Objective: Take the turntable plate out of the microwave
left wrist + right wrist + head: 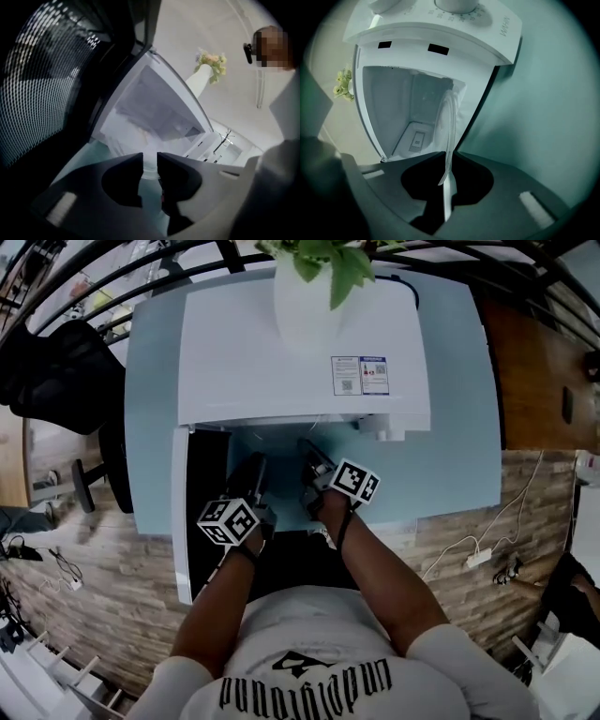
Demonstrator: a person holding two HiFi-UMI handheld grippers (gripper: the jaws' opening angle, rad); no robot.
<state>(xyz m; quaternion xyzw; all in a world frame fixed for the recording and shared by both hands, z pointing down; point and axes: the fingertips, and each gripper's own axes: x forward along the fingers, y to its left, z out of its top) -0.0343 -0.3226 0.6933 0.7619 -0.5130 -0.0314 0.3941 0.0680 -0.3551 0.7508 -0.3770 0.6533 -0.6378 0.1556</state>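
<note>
Your right gripper (450, 157) has its jaws closed on the rim of the turntable plate (449, 119). The plate shows edge-on between them and runs straight ahead from the jaws into the microwave (440, 37) cavity. This hand is the nearer one. Your left gripper (150, 161) has its jaws a narrow slit apart, pinching nothing I can make out, with the cavity ahead of them. I judge the pull should go straight back along the plate's plane.

Two QR-code stickers (360, 375) on microwave (244, 362) top, print unreadable, blurred numerals round dial (457, 4), illegible lettering on shirt (305, 688)
</note>
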